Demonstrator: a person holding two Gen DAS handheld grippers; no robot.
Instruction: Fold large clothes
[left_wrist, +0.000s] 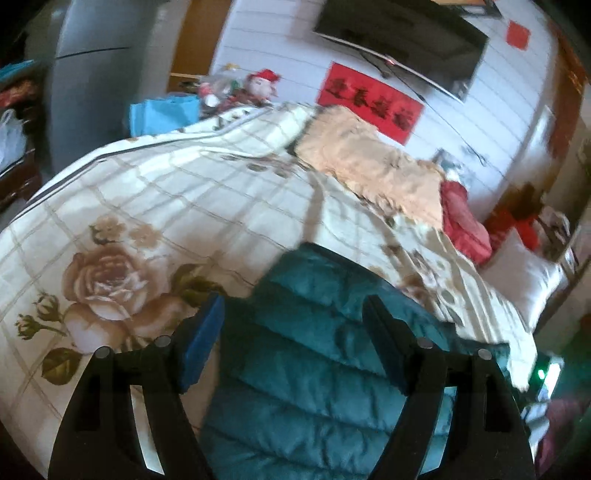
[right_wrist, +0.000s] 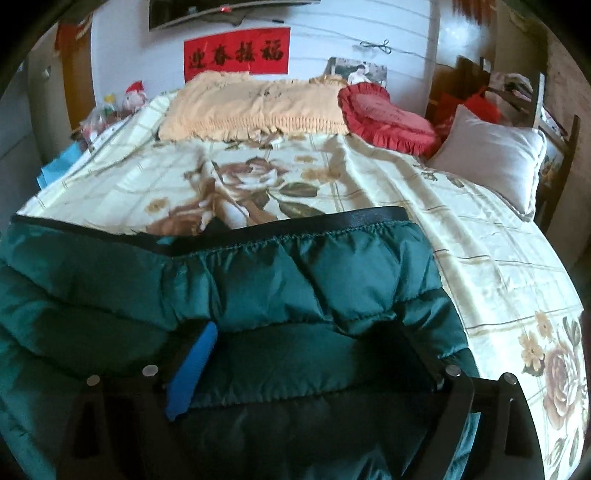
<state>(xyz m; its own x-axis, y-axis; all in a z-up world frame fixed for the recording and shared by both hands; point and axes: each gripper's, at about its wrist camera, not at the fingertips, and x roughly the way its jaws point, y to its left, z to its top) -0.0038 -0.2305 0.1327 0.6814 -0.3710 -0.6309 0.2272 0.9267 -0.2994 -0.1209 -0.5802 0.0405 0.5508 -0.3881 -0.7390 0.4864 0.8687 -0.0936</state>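
Left gripper (left_wrist: 293, 325) nearest the lens in the left wrist view: both blue pads spread wide, hanging over the quilted teal down jacket (left_wrist: 317, 350), nothing pinched between them, so released. The jacket runs under the jaws as a long quilted strip toward the bed's middle; whether the pads brush the fabric cannot be told through the blur. Right gripper (right_wrist: 306, 354) likewise stands wide apart; its blue left pad shows plainly, its right finger is dark against the cloth. A dark lining panel and a puffy fold of the jacket (right_wrist: 295, 273) lie in the gap, but the pads do not appear to press on them, so released here too. The task's garment lies along the bed's near edge, toward its near left corner in the right wrist view, hem with gathered stitching and a black band turned toward the headboard. Judgement: one layer is laid over another, a fold partly made, and both tools are let go so the bulky fill can settle flat before the next grip. Slippery shell, springy fill; likely to puff back open. Beyond it, the floral bedspread (right_wrist: 480, 258) gives a broad flat surface. Farther on, a peach frilled pillow (right_wrist: 258, 107) at the head edge, a red ruffled cushion (right_wrist: 388, 118) and a pale pillow (right_wrist: 491, 155) at the far right corner. Red banner (right_wrist: 236, 55) on the wall behind.
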